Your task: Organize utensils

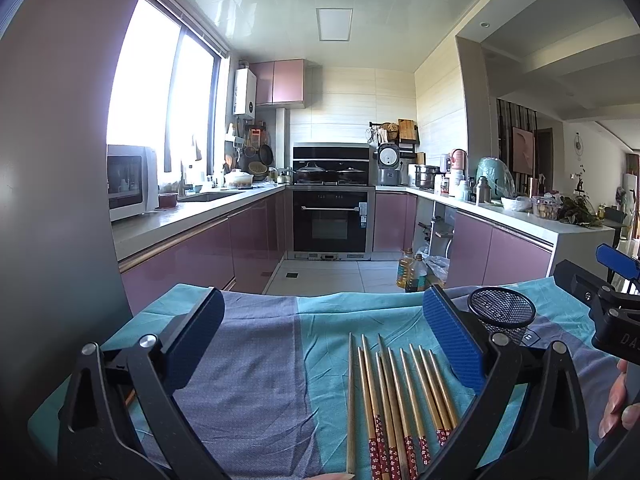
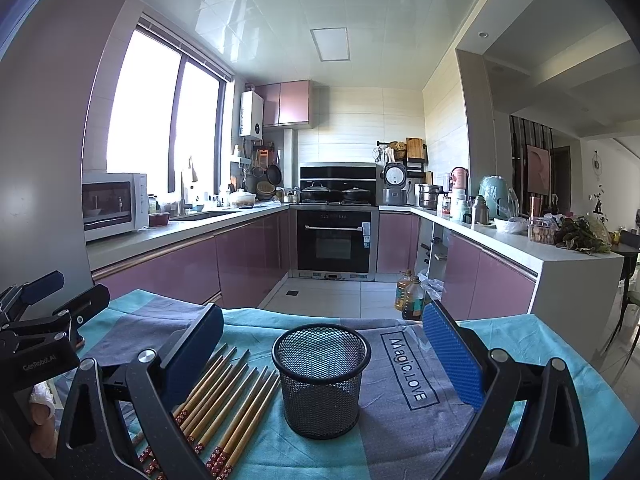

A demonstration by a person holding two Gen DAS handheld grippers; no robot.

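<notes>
Several bamboo chopsticks [image 1: 400, 396] with red patterned ends lie side by side on a teal and grey cloth [image 1: 256, 360]. My left gripper [image 1: 324, 340] hovers wide open above the cloth, the chopsticks just inside its right finger. A black mesh cup [image 2: 320, 380] stands upright and empty between the fingers of my right gripper [image 2: 320, 356], which is also wide open. The chopsticks [image 2: 228, 404] lie just left of the cup. The cup [image 1: 502, 312] shows behind the left gripper's right finger. Each gripper appears at the edge of the other's view.
The cloth-covered table [image 2: 520, 360] faces a kitchen with purple cabinets [image 2: 248, 264] and an oven [image 2: 334, 240]. Oil bottles [image 2: 408, 292] stand on the floor beyond the table's far edge. A person's fingers [image 1: 616, 408] show at the right edge.
</notes>
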